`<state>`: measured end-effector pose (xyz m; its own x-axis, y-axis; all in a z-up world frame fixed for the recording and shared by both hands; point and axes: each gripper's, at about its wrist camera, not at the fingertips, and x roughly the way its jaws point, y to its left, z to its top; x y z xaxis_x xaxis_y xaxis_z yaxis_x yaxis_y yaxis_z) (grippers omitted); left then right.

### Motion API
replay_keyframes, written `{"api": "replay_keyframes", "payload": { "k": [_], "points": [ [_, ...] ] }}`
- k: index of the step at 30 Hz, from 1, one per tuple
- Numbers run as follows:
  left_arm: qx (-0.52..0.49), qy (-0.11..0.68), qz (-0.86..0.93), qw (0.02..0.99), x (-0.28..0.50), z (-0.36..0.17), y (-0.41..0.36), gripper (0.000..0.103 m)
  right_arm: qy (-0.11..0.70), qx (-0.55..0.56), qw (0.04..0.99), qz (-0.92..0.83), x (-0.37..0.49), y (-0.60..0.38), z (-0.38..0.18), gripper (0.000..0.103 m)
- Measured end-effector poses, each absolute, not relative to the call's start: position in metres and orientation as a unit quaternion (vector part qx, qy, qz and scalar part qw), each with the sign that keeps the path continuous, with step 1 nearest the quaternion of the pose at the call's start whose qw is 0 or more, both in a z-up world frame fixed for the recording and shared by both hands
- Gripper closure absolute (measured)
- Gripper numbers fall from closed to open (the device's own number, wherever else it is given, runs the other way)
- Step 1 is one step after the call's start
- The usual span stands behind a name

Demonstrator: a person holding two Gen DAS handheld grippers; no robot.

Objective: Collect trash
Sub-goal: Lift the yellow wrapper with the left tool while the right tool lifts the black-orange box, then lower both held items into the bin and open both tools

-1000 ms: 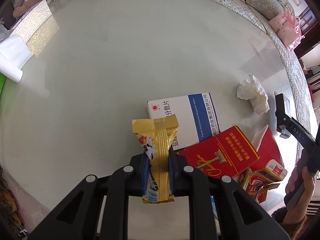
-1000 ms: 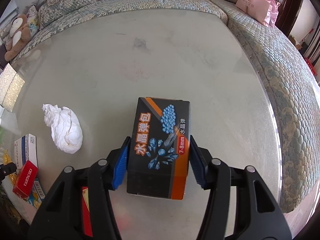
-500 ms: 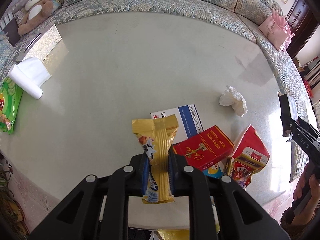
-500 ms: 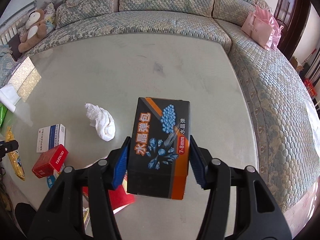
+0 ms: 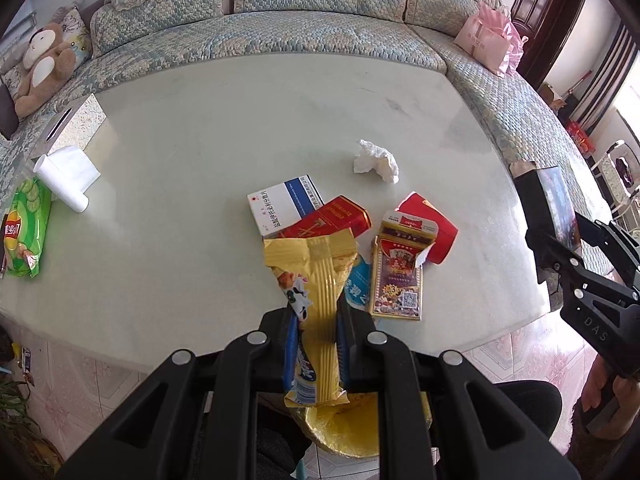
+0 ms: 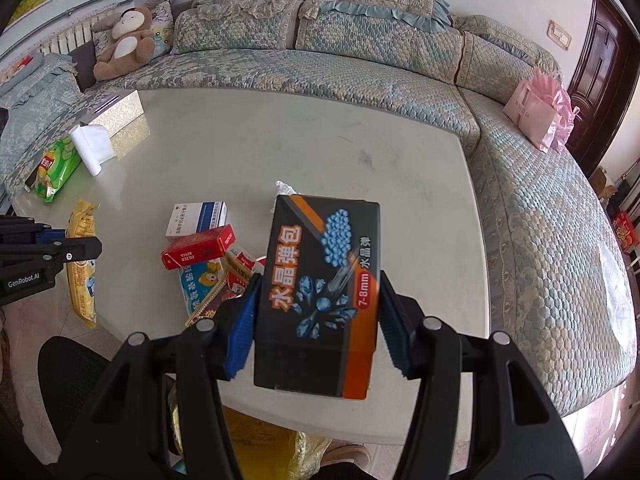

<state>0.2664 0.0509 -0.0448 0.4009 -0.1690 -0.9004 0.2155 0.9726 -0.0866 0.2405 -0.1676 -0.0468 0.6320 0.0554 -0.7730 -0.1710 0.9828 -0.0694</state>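
My left gripper (image 5: 318, 316) is shut on a yellow snack wrapper (image 5: 316, 280), held up over the near edge of the pale round table (image 5: 240, 120). My right gripper (image 6: 316, 312) is shut on a black and orange box (image 6: 320, 280), lifted above the table. From the left wrist view that box (image 5: 548, 204) shows at the right; from the right wrist view the wrapper (image 6: 80, 264) shows at the left. On the table lie a white and blue box (image 5: 284, 204), a red pack (image 5: 332, 220), a card box (image 5: 400, 276) and a crumpled tissue (image 5: 376, 160). A yellow bag (image 5: 344, 428) opens below the table edge.
A green chip bag (image 5: 26, 232), a white paper roll (image 5: 66, 176) and a glittery tissue box (image 5: 76, 128) sit at the table's left. A curved sofa (image 6: 320, 64) rings the table, with a plush bear (image 6: 124, 40) and a pink gift bag (image 6: 540, 116) on it. The person's dark-clad legs (image 5: 528, 404) are below.
Both grippers have risen and pulled back from the table, each keeping its item. More of the table, sofa and floor has come into view, and the yellow bag now shows beneath.
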Motion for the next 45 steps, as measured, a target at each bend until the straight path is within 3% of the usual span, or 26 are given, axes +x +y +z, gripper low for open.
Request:
{"api": "replay_keyframes", "payload": {
  "k": [20,45],
  "points": [
    [0.071,0.536,-0.176,0.822,0.164,-0.069,0.002,0.087,0.437,-0.102,0.891,0.075,0.133,-0.155,-0.067,0.049],
    [0.06,0.592,-0.206,0.776,0.129,-0.171,-0.016,0.087,0.501,-0.099,0.857,0.076,0.094,-0.146,-0.164,0.049]
  ]
}}
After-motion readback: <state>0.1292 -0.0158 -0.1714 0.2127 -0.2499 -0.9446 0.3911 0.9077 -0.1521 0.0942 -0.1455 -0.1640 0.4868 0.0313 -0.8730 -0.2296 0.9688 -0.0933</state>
